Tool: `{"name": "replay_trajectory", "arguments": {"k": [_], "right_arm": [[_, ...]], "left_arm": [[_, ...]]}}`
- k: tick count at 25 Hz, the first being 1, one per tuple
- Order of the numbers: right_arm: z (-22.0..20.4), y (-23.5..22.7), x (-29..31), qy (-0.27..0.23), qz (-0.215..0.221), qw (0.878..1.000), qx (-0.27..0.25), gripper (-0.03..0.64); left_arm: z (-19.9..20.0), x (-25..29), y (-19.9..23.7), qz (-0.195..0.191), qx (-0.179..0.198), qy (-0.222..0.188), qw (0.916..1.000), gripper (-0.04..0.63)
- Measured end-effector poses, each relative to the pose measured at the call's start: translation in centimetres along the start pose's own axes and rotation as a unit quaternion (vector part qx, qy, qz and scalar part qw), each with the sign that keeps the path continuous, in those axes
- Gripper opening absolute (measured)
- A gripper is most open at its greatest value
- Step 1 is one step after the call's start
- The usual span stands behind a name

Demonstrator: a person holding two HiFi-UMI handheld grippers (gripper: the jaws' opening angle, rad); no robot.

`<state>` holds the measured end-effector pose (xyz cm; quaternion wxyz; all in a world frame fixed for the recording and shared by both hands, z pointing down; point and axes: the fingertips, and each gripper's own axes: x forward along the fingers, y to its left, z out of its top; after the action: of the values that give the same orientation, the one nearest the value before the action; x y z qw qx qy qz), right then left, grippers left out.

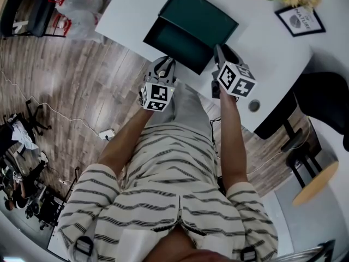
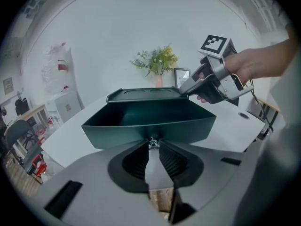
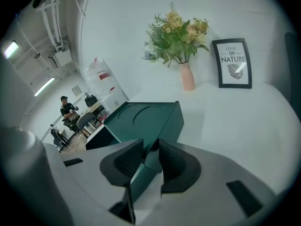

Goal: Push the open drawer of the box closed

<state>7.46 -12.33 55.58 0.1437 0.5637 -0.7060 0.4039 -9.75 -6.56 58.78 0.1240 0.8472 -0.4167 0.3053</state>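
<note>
A dark green box (image 1: 203, 16) lies on the white table (image 1: 131, 7), and its drawer (image 1: 175, 43) is pulled out toward me. In the left gripper view the drawer's front wall (image 2: 150, 126) fills the middle, with a small metal knob (image 2: 153, 144) on it. My left gripper (image 2: 153, 142) is closed on that knob; in the head view the left gripper (image 1: 168, 61) sits at the drawer's front. My right gripper (image 1: 218, 50) is at the box's right near corner, and the box's edge (image 3: 146, 158) runs between its pads (image 3: 173, 161). From the left gripper view, the right gripper (image 2: 186, 89) touches the box top (image 2: 146, 94).
At the table's back stand a vase of flowers (image 3: 181, 41) and a framed picture (image 3: 233, 62). A round cable hole (image 1: 254, 106) lies near the table's edge on my right. A black chair (image 1: 324, 100) and a wooden stool (image 1: 315, 182) stand on the floor to the right.
</note>
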Motion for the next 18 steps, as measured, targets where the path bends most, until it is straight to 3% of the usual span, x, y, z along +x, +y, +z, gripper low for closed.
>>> {"name": "replay_trajectory", "arguments": {"k": [18], "right_arm": [[0.0,0.0,0.0,0.007,0.0,1.0,-0.003,0.118]], "left_arm": [[0.9,1.2,0.3,-0.004,0.0,0.003,1.0,0.069]]}}
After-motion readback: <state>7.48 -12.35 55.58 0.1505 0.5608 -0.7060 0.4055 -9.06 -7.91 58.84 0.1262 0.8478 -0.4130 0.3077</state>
